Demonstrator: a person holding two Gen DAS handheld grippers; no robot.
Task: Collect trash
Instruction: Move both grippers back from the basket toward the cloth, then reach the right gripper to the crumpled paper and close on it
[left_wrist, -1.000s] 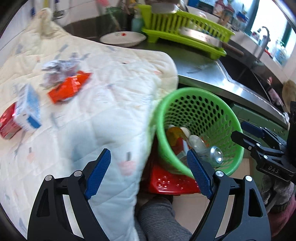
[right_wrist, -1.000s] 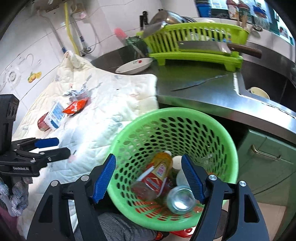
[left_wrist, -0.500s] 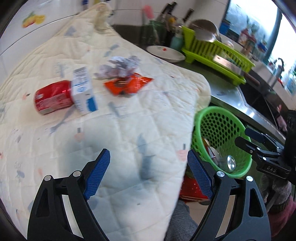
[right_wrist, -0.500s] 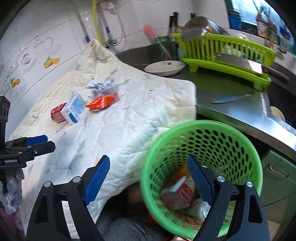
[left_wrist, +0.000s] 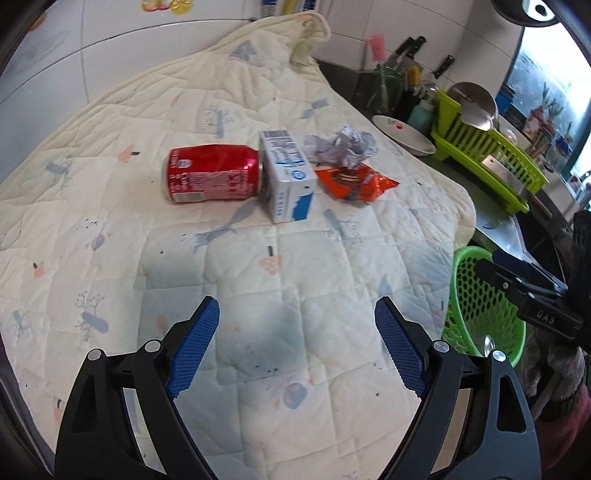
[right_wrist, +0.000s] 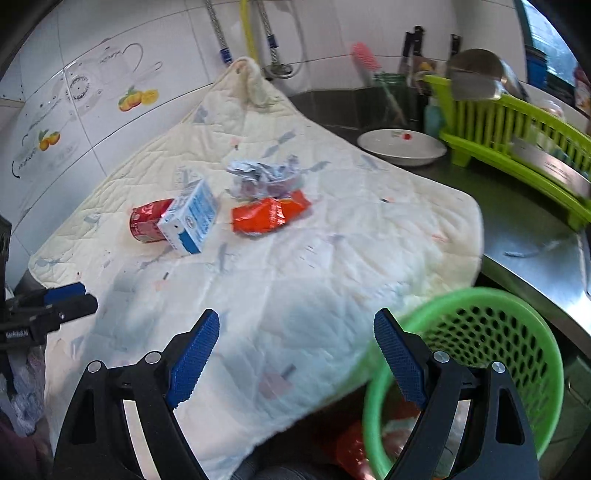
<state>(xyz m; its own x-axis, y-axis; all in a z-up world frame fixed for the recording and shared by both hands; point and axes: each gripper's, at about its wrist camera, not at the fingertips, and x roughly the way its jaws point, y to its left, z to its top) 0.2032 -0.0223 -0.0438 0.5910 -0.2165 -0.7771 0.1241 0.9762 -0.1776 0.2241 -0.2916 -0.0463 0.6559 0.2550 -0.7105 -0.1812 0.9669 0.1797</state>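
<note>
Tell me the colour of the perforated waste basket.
Bright green waste basket, clearest in the right wrist view.

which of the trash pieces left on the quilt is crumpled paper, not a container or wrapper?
The grey-white crumpled paper wad, farthest back, just behind the orange snack wrapper. The red can and blue-and-white carton lie to its left, touching each other.

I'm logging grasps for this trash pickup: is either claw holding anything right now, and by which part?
Nothing is held. The left claw and right claw are both open and empty above the quilted cloth, short of the red can and carton.
</note>
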